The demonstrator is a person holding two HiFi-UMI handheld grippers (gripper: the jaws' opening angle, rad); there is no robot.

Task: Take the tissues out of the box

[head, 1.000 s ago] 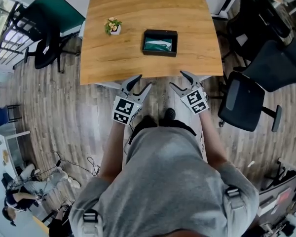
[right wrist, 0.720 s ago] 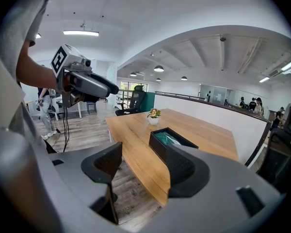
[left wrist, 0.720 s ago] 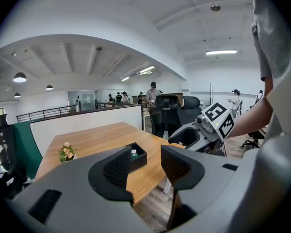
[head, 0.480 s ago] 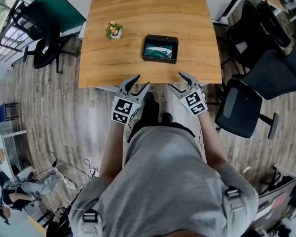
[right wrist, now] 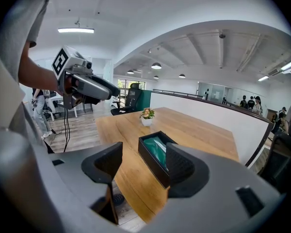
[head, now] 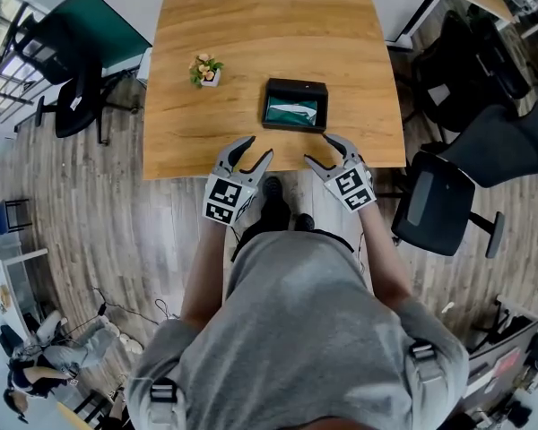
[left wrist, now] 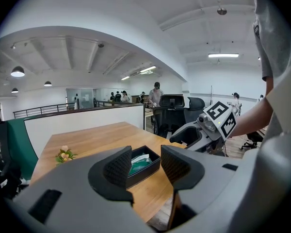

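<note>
A black open box (head: 295,105) lies on the wooden table (head: 251,34), near its front edge. Inside it are a teal pack and white tissues (head: 293,111). My left gripper (head: 254,148) hovers open at the table's front edge, left of the box and short of it. My right gripper (head: 318,148) is open too, just in front of the box's right corner. Neither touches the box, and nothing lies between their jaws. In the left gripper view the box (left wrist: 144,162) shows between the pads. In the right gripper view the box (right wrist: 154,149) sits just beyond the jaws.
A small potted plant (head: 205,68) stands on the table, left of the box. A black office chair (head: 439,209) is close on the right, more chairs (head: 484,70) behind it, and another chair (head: 67,97) at the left. Wooden floor lies around the table.
The person has stepped closer to the table. Both grippers now reach its front edge, nearer the box. Both stay open.
</note>
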